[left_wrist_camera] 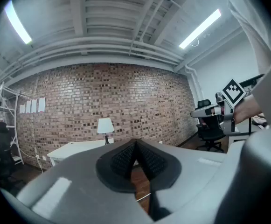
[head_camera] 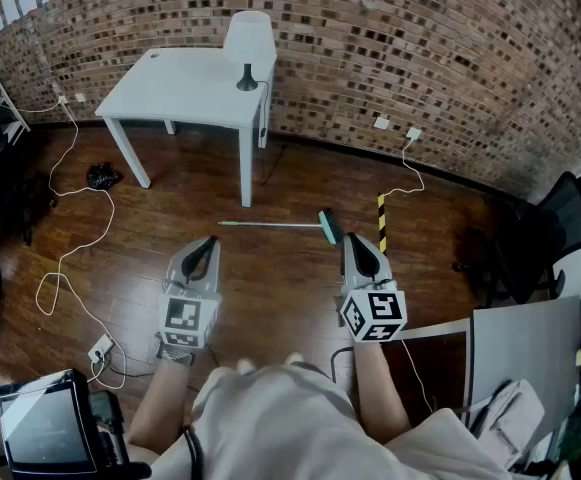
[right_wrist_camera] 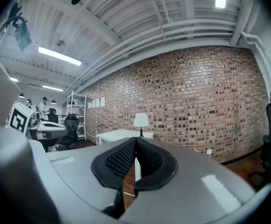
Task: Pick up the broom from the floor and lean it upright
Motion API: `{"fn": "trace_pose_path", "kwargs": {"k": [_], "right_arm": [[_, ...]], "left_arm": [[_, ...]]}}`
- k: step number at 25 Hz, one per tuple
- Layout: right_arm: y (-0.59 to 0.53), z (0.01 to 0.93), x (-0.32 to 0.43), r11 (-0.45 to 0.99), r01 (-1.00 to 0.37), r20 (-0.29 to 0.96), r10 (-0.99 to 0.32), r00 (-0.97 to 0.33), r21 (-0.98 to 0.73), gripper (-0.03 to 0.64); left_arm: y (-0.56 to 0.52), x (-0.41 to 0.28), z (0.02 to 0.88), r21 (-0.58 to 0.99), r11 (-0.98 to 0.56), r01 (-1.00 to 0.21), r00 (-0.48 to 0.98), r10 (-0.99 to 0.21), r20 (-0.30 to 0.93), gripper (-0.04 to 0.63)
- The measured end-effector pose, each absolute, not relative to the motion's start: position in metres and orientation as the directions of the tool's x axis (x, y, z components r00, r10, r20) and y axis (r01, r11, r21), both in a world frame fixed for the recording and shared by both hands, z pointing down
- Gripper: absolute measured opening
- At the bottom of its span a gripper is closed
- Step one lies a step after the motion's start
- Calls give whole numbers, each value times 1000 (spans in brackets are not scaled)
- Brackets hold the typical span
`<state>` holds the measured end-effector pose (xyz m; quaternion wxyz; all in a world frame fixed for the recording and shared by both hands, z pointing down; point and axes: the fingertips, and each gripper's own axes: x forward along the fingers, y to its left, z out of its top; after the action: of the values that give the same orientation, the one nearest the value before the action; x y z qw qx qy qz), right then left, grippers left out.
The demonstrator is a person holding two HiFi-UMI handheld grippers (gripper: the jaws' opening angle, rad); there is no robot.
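Observation:
The broom (head_camera: 282, 225) lies flat on the wooden floor, its thin pale handle pointing left and its green head at the right end, just in front of the white table (head_camera: 185, 86). My left gripper (head_camera: 208, 244) is held level above the floor, nearer me than the handle, jaws shut and empty. My right gripper (head_camera: 354, 242) is also level, its tips close to the broom's green head in the head view, shut with nothing between the pads. In the left gripper view the jaws (left_wrist_camera: 135, 143) meet; in the right gripper view the jaws (right_wrist_camera: 135, 141) meet too.
A white lamp (head_camera: 248, 40) stands on the table against the brick wall (head_camera: 420, 38). White cables (head_camera: 70, 258) trail over the floor at left. A yellow-black striped post (head_camera: 381, 223) stands right of the broom head. A black office chair (head_camera: 555, 233) and a grey desk (head_camera: 525, 338) are at right.

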<state>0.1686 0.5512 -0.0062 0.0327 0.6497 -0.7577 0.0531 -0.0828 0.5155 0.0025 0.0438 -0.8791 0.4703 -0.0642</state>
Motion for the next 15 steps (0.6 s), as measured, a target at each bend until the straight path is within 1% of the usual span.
{"fn": "trace_pose_path", "kwargs": {"k": [7,11,15], "right_arm": [[561,-1,167,104,-994,109,-988,-106,-26,14],[551,4,170,103,-994,121,-987,-106,-28,13],[526,13,181,96,-994,126,-987,-102,-48,13]], "left_arm": [[513,-101,19,-117,-554,-824,548,-832,86,0],[501,-95,17,-123,-569,-813,563,-822,84,0],[481,-91,26,-121,-569,-813,560,-822,107,0]]}}
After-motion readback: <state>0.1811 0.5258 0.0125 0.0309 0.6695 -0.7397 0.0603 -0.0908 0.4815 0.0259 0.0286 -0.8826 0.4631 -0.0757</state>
